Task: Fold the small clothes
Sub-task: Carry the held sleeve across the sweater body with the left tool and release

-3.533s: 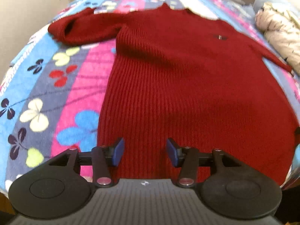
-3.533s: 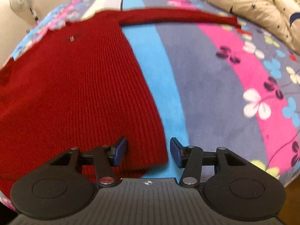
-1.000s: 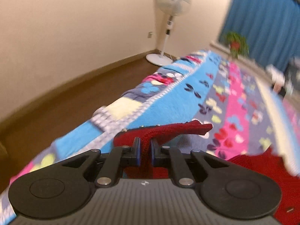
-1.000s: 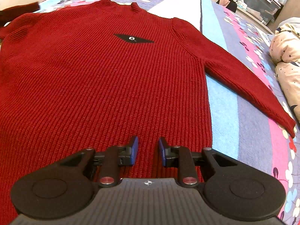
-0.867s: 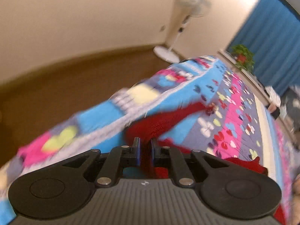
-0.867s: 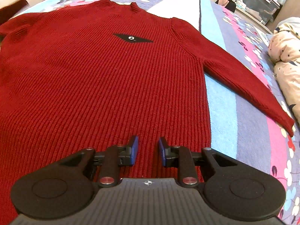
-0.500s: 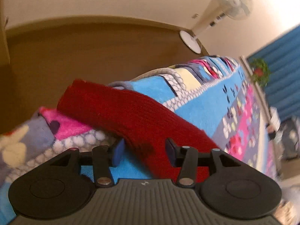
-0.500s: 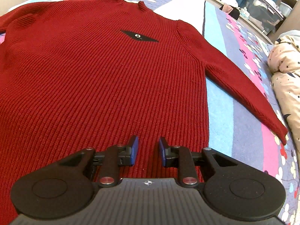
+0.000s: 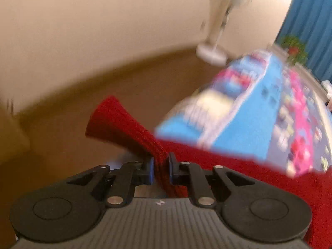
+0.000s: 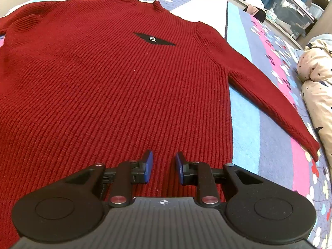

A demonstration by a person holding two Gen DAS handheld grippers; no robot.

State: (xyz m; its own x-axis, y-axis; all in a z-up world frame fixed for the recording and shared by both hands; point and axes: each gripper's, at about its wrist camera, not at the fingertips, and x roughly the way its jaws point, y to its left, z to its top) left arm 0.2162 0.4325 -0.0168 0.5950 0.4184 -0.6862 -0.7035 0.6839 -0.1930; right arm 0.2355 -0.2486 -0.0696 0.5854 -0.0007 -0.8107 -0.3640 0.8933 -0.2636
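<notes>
Fan (image 9: pixel 224 16) and plant (image 9: pixel 293 48) (both blurred) stand beyond sleeve (image 9: pixel 124 128).

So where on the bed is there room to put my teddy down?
There is a bare strip of blanket between the red sweater body and its spread right sleeve. More bare blanket lies past the collar. The far right is crowded by a star-print quilt.

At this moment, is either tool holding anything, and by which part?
The left tool is shut on the red sweater's sleeve, gripping it a little back from the cuff. The right tool holds nothing; its jaws stand apart over the sweater's body.
</notes>
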